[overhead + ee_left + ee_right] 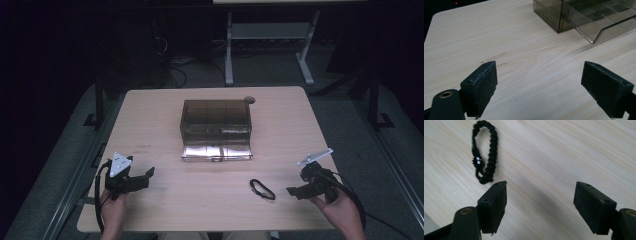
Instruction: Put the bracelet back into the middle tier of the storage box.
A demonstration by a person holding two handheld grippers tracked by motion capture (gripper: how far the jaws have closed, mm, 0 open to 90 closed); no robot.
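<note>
The black braided bracelet (262, 189) lay flat on the table (165, 210), toward the near edge and right of the middle, between the open box (216, 129) and the person's right hand. The box, smoky clear plastic with inner dividers, sat near the table's centre with its lid folded down toward the near edge.

The right gripper (295, 191) hovered close to the near right corner, aimed at the bracelet, its jaws spread wide with nothing between them. In the right gripper view the bracelet (484, 151) sat just beyond one fingertip (495, 202), off to that side rather than centred in the gap. The left gripper (145, 175) waited near the near left corner, jaws likewise spread and empty, pointing toward the box (584, 17).

This looked like the approach before a pickup: nothing had been grasped yet. The next move would likely call for shifting the right gripper sideways until the bracelet lay between the fingers, lowering them to the table top, and closing on one side of the loop. The cord was thin and limp, so a shallow pinch could slide off or drag it along the wood.
</note>
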